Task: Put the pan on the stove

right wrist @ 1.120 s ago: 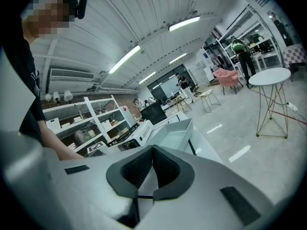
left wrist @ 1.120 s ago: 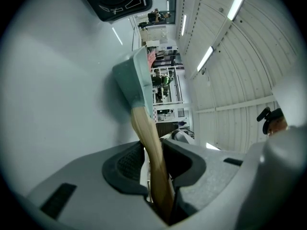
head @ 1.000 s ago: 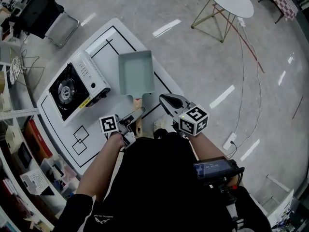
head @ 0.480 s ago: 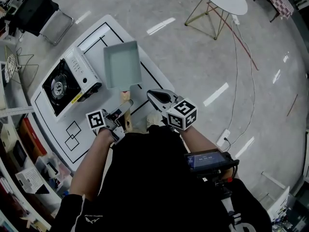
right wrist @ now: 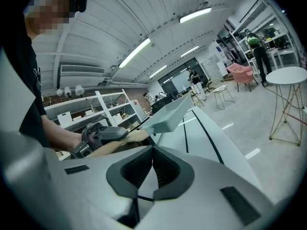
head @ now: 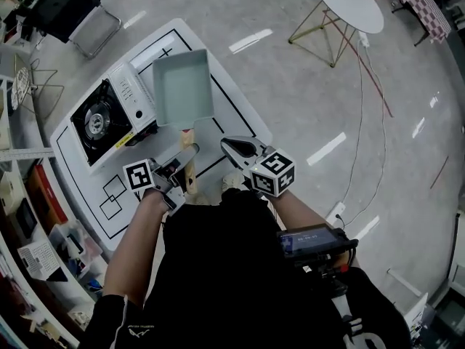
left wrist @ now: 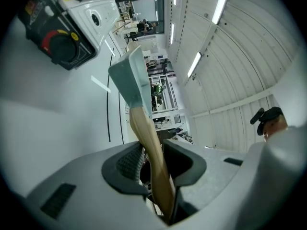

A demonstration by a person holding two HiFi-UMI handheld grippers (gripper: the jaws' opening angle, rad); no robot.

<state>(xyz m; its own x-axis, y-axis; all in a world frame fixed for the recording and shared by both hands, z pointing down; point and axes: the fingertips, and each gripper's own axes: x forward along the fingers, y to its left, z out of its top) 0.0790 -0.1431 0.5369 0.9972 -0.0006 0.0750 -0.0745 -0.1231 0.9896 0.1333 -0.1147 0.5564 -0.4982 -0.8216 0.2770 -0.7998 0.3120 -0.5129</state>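
Observation:
The pan [head: 183,87] is a pale green rectangular tray with a wooden handle [head: 189,169]. It hangs above the white table [head: 87,187], and its left edge overlaps the right side of the stove [head: 109,118]. My left gripper [head: 183,160] is shut on the handle [left wrist: 151,147], with the pan [left wrist: 132,80] sticking out ahead of it and the stove's knob side [left wrist: 62,37] at upper left. My right gripper [head: 234,148] hovers just right of the handle, shut and empty. In its own view the right gripper [right wrist: 152,153] has the pan [right wrist: 170,116] ahead and the left gripper [right wrist: 100,134] beside it.
Black lines and squares are drawn on the white table. Shelves with boxes [head: 29,224] stand along the left. A round white side table [head: 349,2] and a cable [head: 363,122] are on the floor to the right, and a dark chair [head: 65,6] is at the far left.
The left gripper has carried the pan up and left, toward the stove, so it now overlaps the stove's edge. The right gripper has followed along beside the handle.

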